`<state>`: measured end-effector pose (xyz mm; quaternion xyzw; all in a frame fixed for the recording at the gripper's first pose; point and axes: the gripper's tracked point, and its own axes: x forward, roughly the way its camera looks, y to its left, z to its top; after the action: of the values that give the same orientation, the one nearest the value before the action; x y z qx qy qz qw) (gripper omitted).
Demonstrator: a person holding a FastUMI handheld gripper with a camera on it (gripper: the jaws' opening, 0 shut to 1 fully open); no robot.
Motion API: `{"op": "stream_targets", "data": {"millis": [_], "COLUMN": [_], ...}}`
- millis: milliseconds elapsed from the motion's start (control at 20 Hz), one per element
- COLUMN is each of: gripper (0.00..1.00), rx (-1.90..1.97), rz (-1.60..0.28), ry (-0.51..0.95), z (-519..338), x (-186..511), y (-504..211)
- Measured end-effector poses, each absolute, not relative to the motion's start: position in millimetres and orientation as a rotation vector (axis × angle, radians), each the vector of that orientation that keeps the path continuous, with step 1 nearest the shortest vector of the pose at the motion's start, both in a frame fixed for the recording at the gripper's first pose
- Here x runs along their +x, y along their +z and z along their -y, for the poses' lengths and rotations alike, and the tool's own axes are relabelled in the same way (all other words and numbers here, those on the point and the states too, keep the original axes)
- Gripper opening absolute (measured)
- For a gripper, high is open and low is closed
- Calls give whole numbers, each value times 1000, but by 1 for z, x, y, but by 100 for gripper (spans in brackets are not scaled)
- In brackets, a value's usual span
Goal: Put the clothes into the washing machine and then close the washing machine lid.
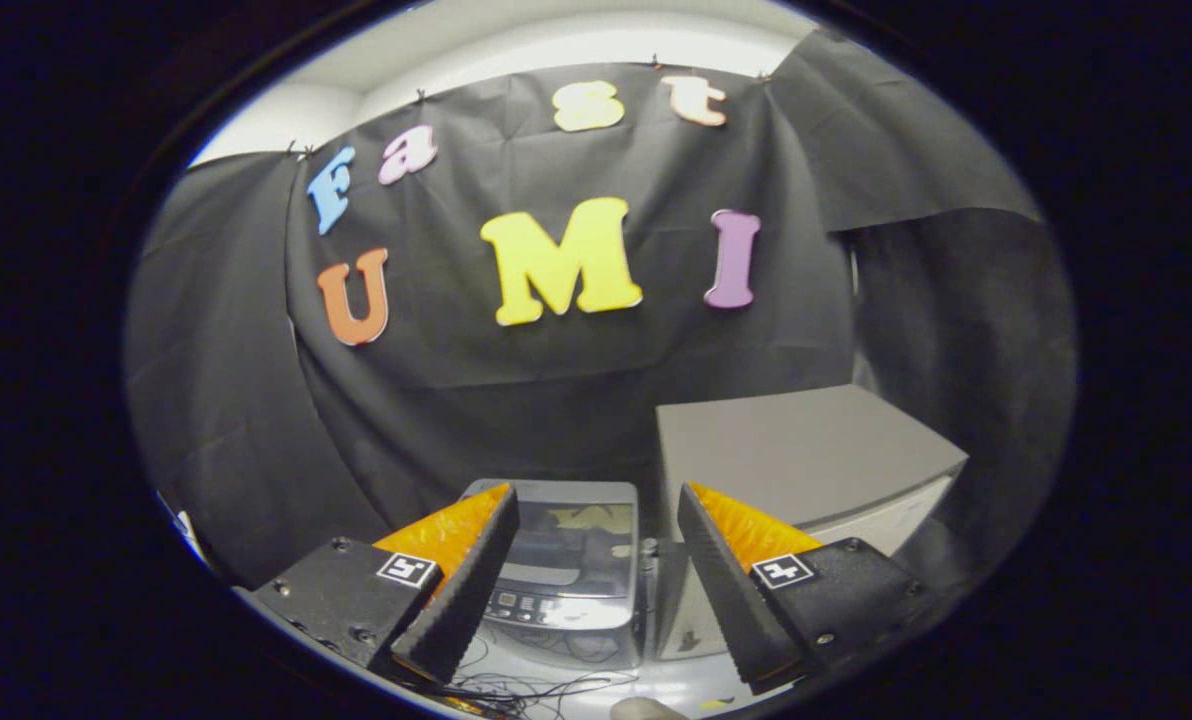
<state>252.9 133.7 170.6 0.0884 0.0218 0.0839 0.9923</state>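
Observation:
The washing machine (566, 570) is a small grey top-loader that stands on the floor beyond my fingers, against the black cloth wall. Its dark glossy lid lies flat and closed, with a control panel along the near edge. My gripper (596, 520) is open, held above and in front of the machine. Its two black-and-orange fingers (466, 575) stand wide apart with nothing between them, and the machine shows through the gap.
A grey box-shaped cabinet (806, 460) stands right beside the machine, taller than it. Thin dark cables (526, 685) lie on the pale floor in front of the machine. Black cloth hangs behind and on both sides.

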Motion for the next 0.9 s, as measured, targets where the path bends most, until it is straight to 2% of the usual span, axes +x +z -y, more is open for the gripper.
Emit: {"op": "stream_targets", "data": {"millis": [450, 900], "gripper": [100, 100], "rx": [220, 161], "rz": [95, 178], "ry": [101, 150], "z": [21, 78], "x": [134, 61], "y": [136, 71]}}
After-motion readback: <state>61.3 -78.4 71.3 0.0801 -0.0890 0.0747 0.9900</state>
